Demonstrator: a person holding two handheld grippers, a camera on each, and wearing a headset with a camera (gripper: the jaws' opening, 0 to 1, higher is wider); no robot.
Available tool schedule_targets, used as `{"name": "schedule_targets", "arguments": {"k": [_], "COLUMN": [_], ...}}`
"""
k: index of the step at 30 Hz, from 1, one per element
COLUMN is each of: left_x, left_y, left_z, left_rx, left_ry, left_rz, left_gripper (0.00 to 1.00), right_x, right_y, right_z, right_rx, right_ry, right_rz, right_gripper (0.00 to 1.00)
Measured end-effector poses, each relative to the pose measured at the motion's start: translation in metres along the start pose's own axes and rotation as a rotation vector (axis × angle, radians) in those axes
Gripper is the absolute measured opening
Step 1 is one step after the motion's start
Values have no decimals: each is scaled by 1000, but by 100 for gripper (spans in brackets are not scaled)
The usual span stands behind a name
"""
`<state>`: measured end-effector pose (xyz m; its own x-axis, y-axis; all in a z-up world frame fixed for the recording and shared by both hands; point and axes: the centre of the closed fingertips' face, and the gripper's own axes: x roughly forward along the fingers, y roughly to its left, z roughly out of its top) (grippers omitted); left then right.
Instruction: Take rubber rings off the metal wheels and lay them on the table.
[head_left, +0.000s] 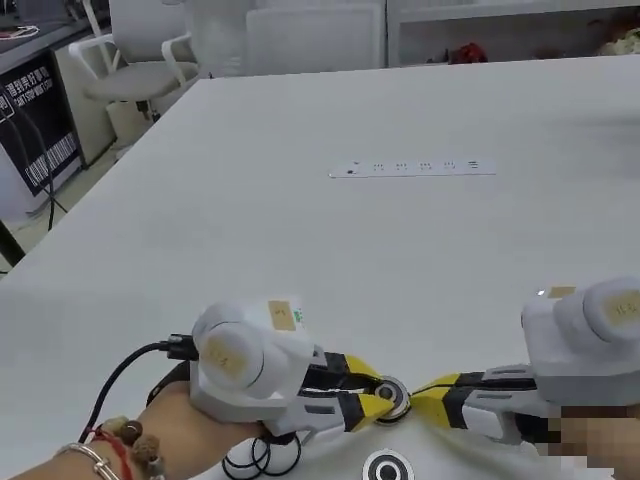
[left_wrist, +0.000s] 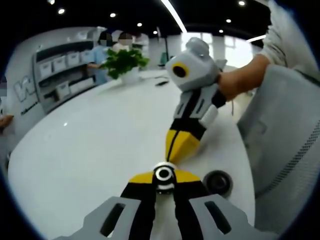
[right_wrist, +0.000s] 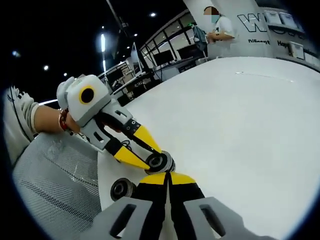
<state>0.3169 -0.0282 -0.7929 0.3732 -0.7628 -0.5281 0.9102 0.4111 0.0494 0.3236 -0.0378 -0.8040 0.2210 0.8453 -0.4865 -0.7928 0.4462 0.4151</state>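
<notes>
A small metal wheel (head_left: 391, 395) is held just above the near table edge, with my left gripper (head_left: 372, 400) shut on it. In the left gripper view the wheel (left_wrist: 164, 173) sits between my yellow tips (left_wrist: 164, 179). My right gripper (head_left: 418, 391) comes in from the right, jaws shut, tips against the wheel's rim. I cannot tell whether they pinch a ring. The right gripper view has its tips (right_wrist: 169, 178) just below the wheel (right_wrist: 160, 161). A second wheel (head_left: 387, 467) lies on the table beside them. Loose black rubber rings (head_left: 262, 458) lie under my left hand.
A white power strip (head_left: 412, 167) lies mid-table on the wide white table (head_left: 300, 250). White chairs (head_left: 140, 75) stand beyond the far left corner. A grey mesh chair (left_wrist: 285, 150) is close behind the near edge. People stand by shelves in the background.
</notes>
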Motion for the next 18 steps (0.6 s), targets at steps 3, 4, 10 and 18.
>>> {"name": "schedule_targets", "arguments": {"k": [3, 4, 10, 18], "left_x": [0, 0, 0, -1], "left_y": [0, 0, 1, 1], "left_z": [0, 0, -1, -1], "left_rx": [4, 1, -2, -3], "left_ry": [5, 4, 0, -3], "left_rz": [1, 1, 2, 2], "left_gripper": [13, 13, 13, 13], "right_x": [-1, -1, -1, -2], "right_y": [0, 1, 6, 8], "right_z": [5, 5, 6, 7], "right_rx": [52, 52, 41, 45], "right_ry": [-27, -27, -25, -27], "right_rz": [12, 16, 18, 20], "right_gripper": [0, 0, 0, 0]}}
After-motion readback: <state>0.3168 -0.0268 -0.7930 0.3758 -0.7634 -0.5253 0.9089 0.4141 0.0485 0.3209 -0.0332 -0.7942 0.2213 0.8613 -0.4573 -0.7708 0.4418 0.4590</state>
